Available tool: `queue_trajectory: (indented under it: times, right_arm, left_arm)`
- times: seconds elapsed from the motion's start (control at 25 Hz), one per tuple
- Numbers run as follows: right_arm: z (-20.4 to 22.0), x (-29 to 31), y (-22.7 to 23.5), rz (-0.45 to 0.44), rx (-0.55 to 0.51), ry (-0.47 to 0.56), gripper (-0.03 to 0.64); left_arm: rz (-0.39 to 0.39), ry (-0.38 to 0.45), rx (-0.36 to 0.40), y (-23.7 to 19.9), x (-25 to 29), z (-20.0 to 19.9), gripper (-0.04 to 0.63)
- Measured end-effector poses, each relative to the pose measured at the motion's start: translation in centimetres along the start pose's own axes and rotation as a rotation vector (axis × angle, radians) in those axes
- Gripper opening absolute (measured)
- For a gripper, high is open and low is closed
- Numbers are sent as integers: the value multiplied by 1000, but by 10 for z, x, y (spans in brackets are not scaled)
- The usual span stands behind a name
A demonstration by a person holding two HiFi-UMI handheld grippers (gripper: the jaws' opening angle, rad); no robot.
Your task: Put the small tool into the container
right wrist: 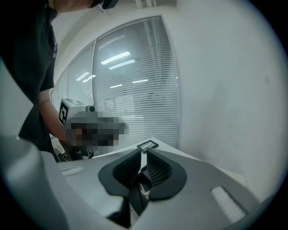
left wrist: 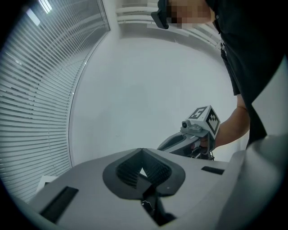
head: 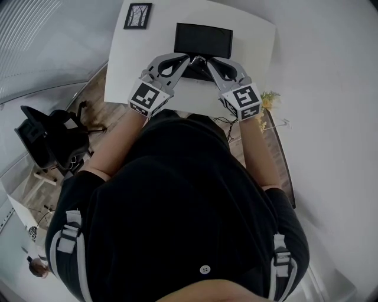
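A black rectangular container [head: 204,40] lies at the far side of the white table [head: 254,35]. Both grippers are held over the table's near half, tips angled toward each other just in front of the container. My left gripper [head: 188,61] [left wrist: 143,170] is shut, its ribbed pads together with nothing between them. My right gripper [head: 208,62] [right wrist: 143,162] is shut too and holds nothing. A dark shape [head: 198,74] lies under the two tips; I cannot tell what it is. No small tool can be made out in any view.
A small framed picture [head: 137,16] [right wrist: 147,145] lies on the table's far left corner. A black office chair [head: 50,141] stands on the floor to the left. Yellow flowers [head: 269,99] sit by the table's right edge. Window blinds [left wrist: 31,112] run along one wall.
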State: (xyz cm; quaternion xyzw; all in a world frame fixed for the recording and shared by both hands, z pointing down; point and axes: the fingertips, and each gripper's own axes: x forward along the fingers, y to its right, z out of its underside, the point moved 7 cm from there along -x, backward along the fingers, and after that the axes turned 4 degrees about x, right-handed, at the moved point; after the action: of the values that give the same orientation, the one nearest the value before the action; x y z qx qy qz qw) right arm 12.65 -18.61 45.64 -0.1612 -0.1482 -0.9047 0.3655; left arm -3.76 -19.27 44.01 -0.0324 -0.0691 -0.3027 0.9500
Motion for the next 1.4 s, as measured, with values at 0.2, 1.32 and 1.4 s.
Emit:
queue_trajectory:
  times: [0.2, 1.32, 1.4]
  right_arm:
    - [-26, -20, -9, 9, 26, 90, 49]
    - [-97, -83, -11, 117, -50, 370, 11]
    - [-96, -81, -9, 117, -40, 370, 11]
  left_arm:
    - [24, 21, 4, 1, 2, -13, 8]
    - [98, 137, 50, 17, 11, -99, 8]
    - [91, 134, 53, 13, 10, -99, 8]
